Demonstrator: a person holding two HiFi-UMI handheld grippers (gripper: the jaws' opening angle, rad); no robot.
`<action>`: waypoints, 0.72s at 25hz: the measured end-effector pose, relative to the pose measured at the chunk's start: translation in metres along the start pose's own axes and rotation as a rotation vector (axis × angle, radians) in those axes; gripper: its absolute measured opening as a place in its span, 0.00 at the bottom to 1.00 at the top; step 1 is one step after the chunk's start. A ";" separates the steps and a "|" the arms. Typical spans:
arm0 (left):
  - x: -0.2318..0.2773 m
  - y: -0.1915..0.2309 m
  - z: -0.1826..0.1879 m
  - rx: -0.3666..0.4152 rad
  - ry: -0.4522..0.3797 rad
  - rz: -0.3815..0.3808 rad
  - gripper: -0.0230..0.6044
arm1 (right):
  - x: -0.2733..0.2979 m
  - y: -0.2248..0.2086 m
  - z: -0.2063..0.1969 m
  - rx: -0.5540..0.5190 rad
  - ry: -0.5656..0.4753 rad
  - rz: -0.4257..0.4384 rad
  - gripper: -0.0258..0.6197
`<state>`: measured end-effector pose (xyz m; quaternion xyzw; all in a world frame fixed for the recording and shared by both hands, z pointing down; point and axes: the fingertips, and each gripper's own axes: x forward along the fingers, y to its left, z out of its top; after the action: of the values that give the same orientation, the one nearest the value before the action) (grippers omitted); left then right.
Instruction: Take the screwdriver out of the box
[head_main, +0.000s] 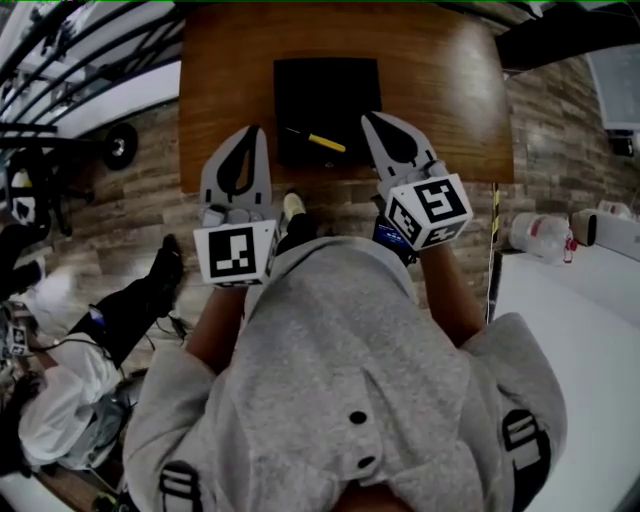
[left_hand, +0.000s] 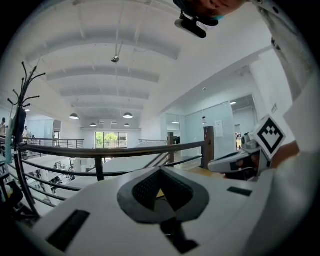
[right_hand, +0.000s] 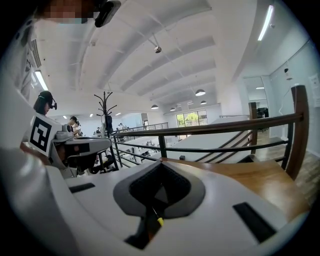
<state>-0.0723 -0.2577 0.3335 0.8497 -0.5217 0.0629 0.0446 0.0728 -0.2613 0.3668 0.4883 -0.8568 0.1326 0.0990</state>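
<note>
A black box (head_main: 325, 85) lies open on the wooden table (head_main: 440, 80). Inside it, near its front edge, rests the screwdriver (head_main: 318, 139) with a yellow handle and a dark shaft. My left gripper (head_main: 255, 130) hovers at the box's front left corner, jaws together and empty. My right gripper (head_main: 367, 117) is over the front right corner, also shut with nothing held. In the right gripper view, a bit of the yellow screwdriver (right_hand: 158, 220) shows through the opening behind the closed jaws of the right gripper (right_hand: 161, 164). The left gripper (left_hand: 161, 170) shows its jaws meeting at the tip.
A dark railing (right_hand: 210, 131) runs just beyond the table's far edge. A white table (head_main: 570, 330) stands at the right with a clear bottle (head_main: 540, 235) on it. A seated person (head_main: 60, 340) is on the floor side at the left.
</note>
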 end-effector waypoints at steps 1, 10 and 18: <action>0.002 0.004 0.001 -0.001 -0.002 -0.004 0.05 | 0.003 0.001 0.001 -0.004 0.005 0.004 0.05; 0.016 0.045 -0.003 -0.022 0.015 -0.038 0.05 | 0.041 0.014 0.006 -0.055 0.079 0.008 0.05; 0.022 0.079 -0.013 -0.039 0.013 -0.060 0.05 | 0.072 0.025 -0.009 -0.104 0.176 0.025 0.05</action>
<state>-0.1336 -0.3103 0.3504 0.8635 -0.4967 0.0570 0.0662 0.0155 -0.3046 0.3941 0.4585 -0.8565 0.1316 0.1974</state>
